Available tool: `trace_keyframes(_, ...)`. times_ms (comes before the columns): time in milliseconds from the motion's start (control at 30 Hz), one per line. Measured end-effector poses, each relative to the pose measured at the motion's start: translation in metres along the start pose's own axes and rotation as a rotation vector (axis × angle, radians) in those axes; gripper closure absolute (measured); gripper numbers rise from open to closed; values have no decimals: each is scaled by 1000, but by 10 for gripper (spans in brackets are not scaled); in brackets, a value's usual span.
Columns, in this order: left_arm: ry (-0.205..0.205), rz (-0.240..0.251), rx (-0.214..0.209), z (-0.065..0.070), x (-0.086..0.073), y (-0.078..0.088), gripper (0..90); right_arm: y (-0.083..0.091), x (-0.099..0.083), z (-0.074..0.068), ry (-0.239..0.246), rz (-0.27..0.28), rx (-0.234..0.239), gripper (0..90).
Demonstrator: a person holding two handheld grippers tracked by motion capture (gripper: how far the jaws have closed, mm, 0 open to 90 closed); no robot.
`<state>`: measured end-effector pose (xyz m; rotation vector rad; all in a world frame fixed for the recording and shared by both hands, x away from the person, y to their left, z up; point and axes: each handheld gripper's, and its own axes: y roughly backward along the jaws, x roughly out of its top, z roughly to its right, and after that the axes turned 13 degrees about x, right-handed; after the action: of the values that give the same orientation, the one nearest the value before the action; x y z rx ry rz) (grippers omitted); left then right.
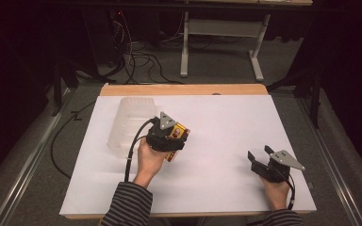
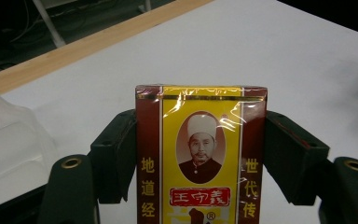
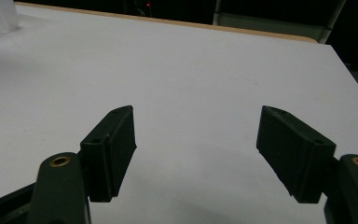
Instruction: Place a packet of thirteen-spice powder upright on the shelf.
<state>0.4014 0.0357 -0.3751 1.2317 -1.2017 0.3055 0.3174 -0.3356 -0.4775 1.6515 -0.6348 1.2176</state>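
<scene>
From the high view I see my left gripper (image 1: 179, 134) pinching a yellow-and-red box (image 1: 177, 136) above the white table (image 1: 217, 179), just beside a clear plastic container (image 1: 129, 125); the gripper hides most of the box.

In the left gripper view the box (image 2: 200, 154) stands lengthwise away from the camera, bottom cut off.

In the right gripper view my right gripper (image 3: 196, 154) is spread wide, holding nothing.

Box (image 2: 200, 158) bottom beyond frame edge
</scene>
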Motion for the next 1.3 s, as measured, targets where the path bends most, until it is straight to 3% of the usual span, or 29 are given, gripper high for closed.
trace_keyframes(733,57,40,76,-28,1,4,326,0,0,0,2,4,0,285)
trace_keyframes(1300,100,50,141,-48,-8,9,326,0,0,0,5,4,0,286)
